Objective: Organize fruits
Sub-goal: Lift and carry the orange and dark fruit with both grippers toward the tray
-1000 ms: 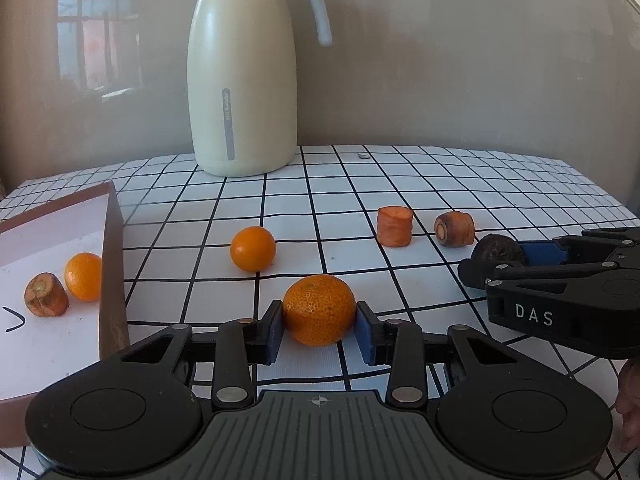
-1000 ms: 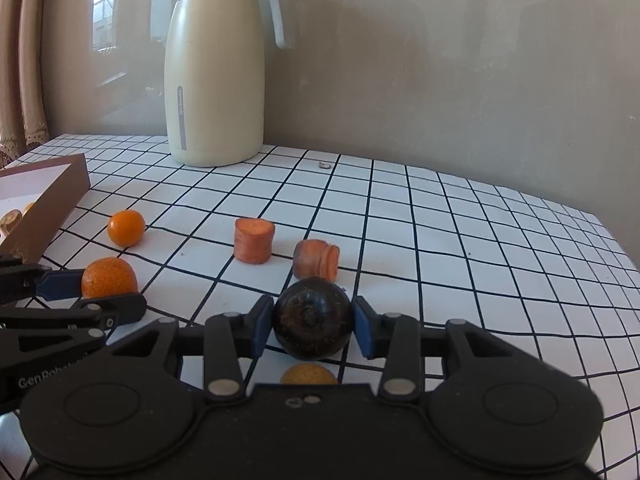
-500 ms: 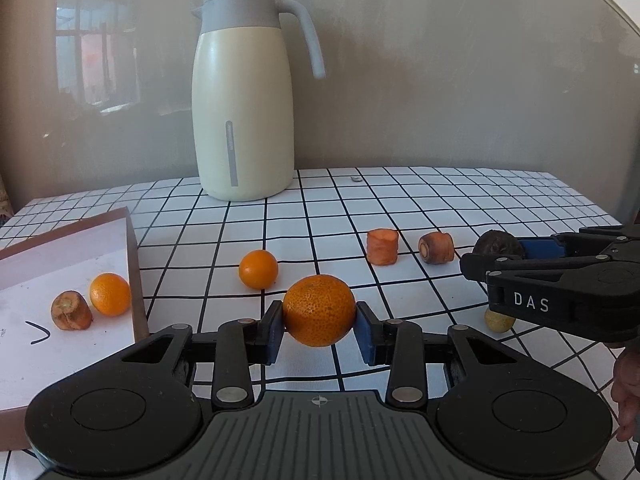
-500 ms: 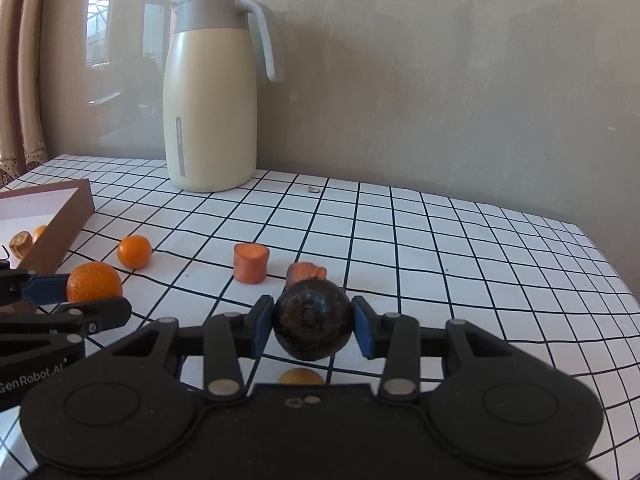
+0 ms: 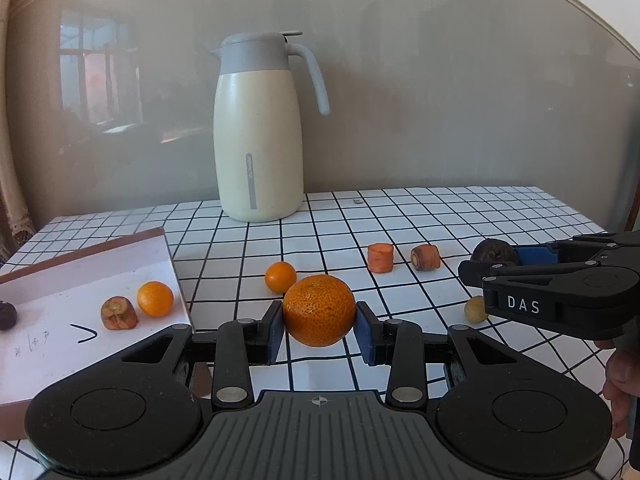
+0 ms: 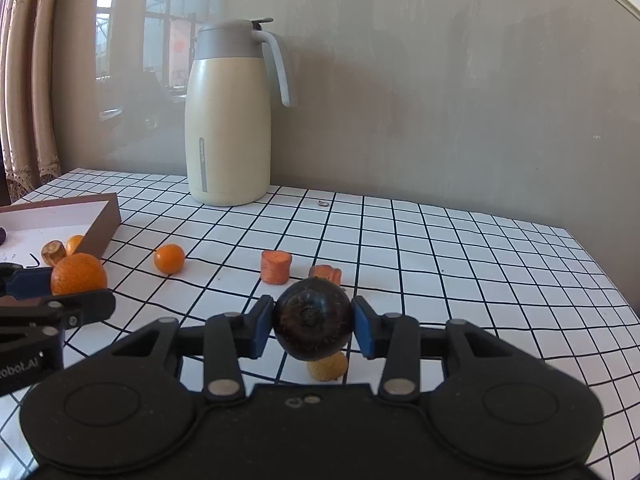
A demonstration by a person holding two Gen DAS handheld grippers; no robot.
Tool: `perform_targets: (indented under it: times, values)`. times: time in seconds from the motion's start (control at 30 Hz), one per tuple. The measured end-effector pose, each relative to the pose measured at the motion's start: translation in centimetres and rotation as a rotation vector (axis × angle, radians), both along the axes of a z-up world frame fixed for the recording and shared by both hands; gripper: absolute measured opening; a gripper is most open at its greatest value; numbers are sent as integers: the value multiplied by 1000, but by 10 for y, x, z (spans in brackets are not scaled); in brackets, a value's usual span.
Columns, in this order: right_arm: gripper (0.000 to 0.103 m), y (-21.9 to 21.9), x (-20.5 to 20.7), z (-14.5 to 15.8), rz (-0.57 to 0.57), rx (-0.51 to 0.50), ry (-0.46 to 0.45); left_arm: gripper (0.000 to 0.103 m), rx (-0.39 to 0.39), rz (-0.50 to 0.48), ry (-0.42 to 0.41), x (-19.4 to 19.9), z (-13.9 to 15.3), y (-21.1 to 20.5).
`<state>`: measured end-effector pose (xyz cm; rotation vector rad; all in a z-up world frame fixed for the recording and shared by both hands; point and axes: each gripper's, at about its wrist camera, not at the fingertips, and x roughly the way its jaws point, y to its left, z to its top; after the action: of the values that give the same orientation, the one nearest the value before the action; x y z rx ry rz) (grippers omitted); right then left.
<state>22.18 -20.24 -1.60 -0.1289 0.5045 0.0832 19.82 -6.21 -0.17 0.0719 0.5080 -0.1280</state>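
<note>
My left gripper [image 5: 319, 328] is shut on a large orange mandarin [image 5: 319, 310], held above the checked tablecloth. My right gripper [image 6: 313, 326] is shut on a dark round fruit [image 6: 313, 325], also lifted off the table. A small orange [image 5: 280, 277] and two carrot pieces [image 5: 380, 257] [image 5: 425, 257] lie on the cloth beyond. A small yellow fruit [image 6: 327, 366] sits under the right gripper. The brown tray [image 5: 168, 248] at the left holds a small orange [image 5: 155, 298], a carrot stub [image 5: 118, 312] and a dark fruit [image 5: 6, 315].
A tall cream thermos jug [image 5: 258, 136] stands at the back of the table [image 6: 460, 264] by the wall. A tiny metal bit [image 5: 357, 201] lies near it. The right gripper body [image 5: 560, 288] reaches in from the right in the left wrist view.
Both grippers have risen and drawn back with their fruits still held; the table items look lower and farther. More of the tray and the yellow fruit have come into view.
</note>
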Motion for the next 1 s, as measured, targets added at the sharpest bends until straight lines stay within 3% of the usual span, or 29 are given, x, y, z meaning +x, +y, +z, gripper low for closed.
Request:
perform_targets:
  times: [0.53, 1.0]
  values:
    - [33, 27, -39, 2, 55, -13, -13, 38, -10, 58, -19, -50, 3, 38]
    - [33, 60, -56, 8, 193, -20, -46, 38, 1, 144, -77, -81, 11, 82]
